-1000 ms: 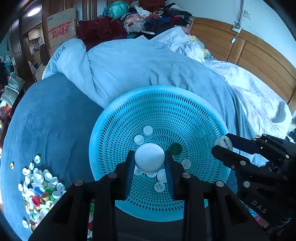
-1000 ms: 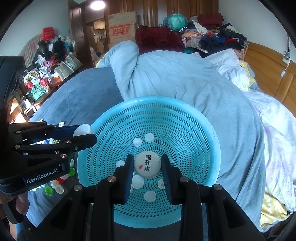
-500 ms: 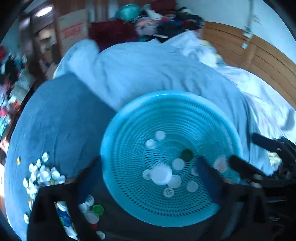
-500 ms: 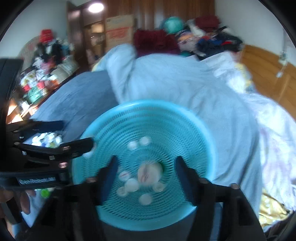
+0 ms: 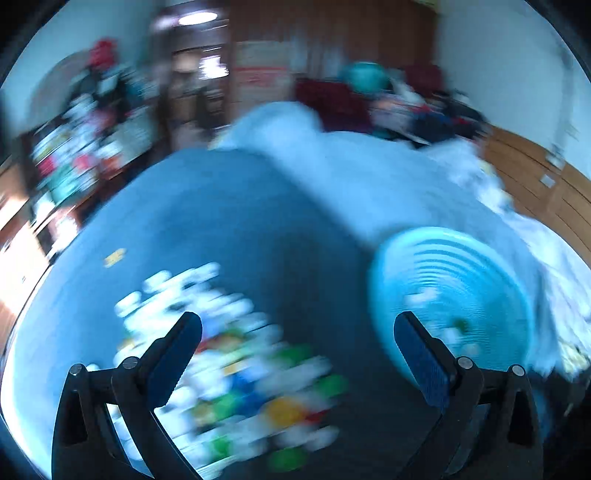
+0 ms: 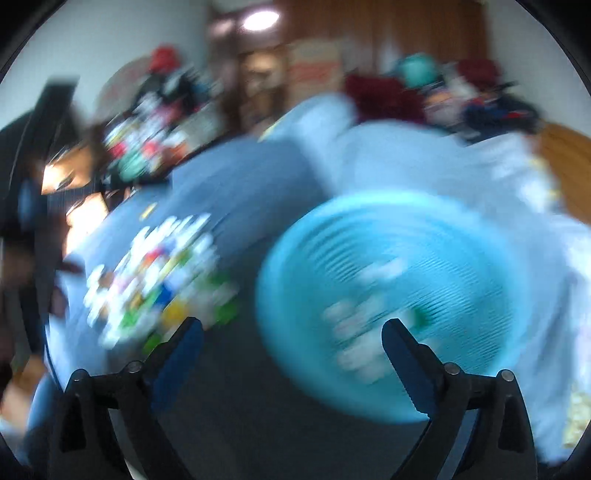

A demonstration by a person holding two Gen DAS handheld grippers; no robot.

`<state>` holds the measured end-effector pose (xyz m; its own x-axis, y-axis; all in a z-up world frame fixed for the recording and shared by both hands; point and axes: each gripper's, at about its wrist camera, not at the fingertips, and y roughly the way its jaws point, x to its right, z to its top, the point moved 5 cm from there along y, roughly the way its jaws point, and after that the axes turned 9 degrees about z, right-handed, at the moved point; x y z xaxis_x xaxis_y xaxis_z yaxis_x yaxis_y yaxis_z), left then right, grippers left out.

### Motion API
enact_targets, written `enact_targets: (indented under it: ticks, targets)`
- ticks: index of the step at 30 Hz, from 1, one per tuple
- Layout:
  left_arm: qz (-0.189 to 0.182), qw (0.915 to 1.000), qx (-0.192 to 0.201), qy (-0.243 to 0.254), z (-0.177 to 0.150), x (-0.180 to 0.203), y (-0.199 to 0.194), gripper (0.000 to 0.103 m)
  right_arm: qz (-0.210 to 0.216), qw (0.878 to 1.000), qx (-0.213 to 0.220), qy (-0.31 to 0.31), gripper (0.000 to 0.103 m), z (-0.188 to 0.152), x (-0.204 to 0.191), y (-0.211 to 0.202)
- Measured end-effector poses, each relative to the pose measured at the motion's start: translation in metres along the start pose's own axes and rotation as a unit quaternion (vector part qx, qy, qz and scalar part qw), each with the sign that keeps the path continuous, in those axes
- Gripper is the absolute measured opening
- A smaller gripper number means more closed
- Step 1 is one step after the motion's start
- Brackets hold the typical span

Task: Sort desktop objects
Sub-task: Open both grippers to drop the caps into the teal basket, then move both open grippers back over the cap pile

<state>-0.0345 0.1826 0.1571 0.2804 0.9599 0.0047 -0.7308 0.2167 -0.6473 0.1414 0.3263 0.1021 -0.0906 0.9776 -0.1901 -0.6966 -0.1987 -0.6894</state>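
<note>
Both views are smeared by motion blur. A dark blue blanket (image 5: 236,221) is spread over a bed, with a pale quilt (image 5: 369,173) bunched up beyond it; a wooden headboard (image 5: 535,192) is seen at the right, heaped clothes (image 5: 406,103) at the far end, a cluttered shelf (image 5: 74,147) at the left and a lit ceiling lamp (image 6: 260,18) above a doorway. A turquoise perforated basket (image 5: 491,266) rests on the bed with pale caps (image 6: 354,332) blurred inside it. A pile of loose caps (image 5: 236,354), white, green, yellow and blue, lies on the blanket. The left gripper (image 5: 297,326) is pitched downward over the bed, its jaws spread wide and nothing between them; the pile lies ahead of and beneath its left finger, and the basket just beyond its right finger. The right gripper (image 6: 291,330) is likewise pitched downward; its jaws have just been opening and stand wide with nothing between them. The basket lies ahead of its right finger, the pile ahead and left of its left finger. A dark blurred shape at the left edge of the right view cannot be identified.
</note>
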Motion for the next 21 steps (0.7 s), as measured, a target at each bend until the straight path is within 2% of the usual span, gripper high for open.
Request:
enact_targets:
  ticks: [2, 4, 6, 7, 9, 12, 13, 14, 15, 16, 17, 21]
  targets:
    - [0.042, 0.9987, -0.006, -0.027, -0.022, -0.054, 0.002, 0.101, 0.036, 0.999, -0.029, -0.003, 0.1, -0.028, -0.03, 0.039]
    - [0.079, 0.9951, -0.02, -0.056, -0.047, -0.105, 0.006, 0.101, 0.049, 0.998, -0.041, -0.016, 0.099, -0.044, -0.05, 0.067]
    - [0.119, 0.9882, -0.03, -0.091, -0.075, -0.153, 0.009, 0.101, 0.062, 0.998, -0.029, -0.005, 0.099, -0.048, -0.063, 0.092]
    - [0.128, 0.9859, -0.031, -0.103, -0.083, -0.164, 0.011, 0.101, 0.059, 0.998, -0.02, 0.0, 0.099, -0.048, -0.067, 0.1]
    - [0.152, 0.9798, -0.033, -0.126, -0.101, -0.191, 0.014, 0.101, 0.03, 0.999, 0.013, 0.007, 0.099, -0.039, -0.07, 0.114]
    - [0.167, 0.9763, -0.042, -0.131, -0.118, -0.212, 0.024, 0.101, -0.05, 0.996, 0.072, 0.015, 0.103, -0.023, -0.063, 0.137]
    - [0.166, 0.9762, -0.047, -0.132, -0.122, -0.215, 0.03, 0.101, -0.064, 0.996, 0.065, 0.017, 0.103, -0.026, -0.061, 0.151]
    - [0.165, 0.976, -0.053, -0.131, -0.126, -0.216, 0.036, 0.101, -0.067, 0.997, 0.011, 0.034, 0.103, -0.038, -0.052, 0.178]
    - [0.162, 0.9761, -0.06, -0.131, -0.13, -0.216, 0.042, 0.101, -0.035, 0.997, -0.011, 0.065, 0.103, -0.039, -0.043, 0.186]
    - [0.16, 0.976, -0.065, -0.132, -0.134, -0.214, 0.047, 0.102, 0.011, 0.993, 0.006, 0.115, 0.103, -0.037, -0.03, 0.182]
    - [0.157, 0.9761, -0.069, -0.134, -0.139, -0.212, 0.052, 0.101, 0.035, 0.99, 0.021, 0.137, 0.103, -0.038, -0.023, 0.178]
    - [0.141, 0.9766, -0.07, -0.147, -0.147, -0.207, 0.056, 0.101, 0.085, 0.98, 0.053, 0.169, 0.103, -0.042, -0.013, 0.17]
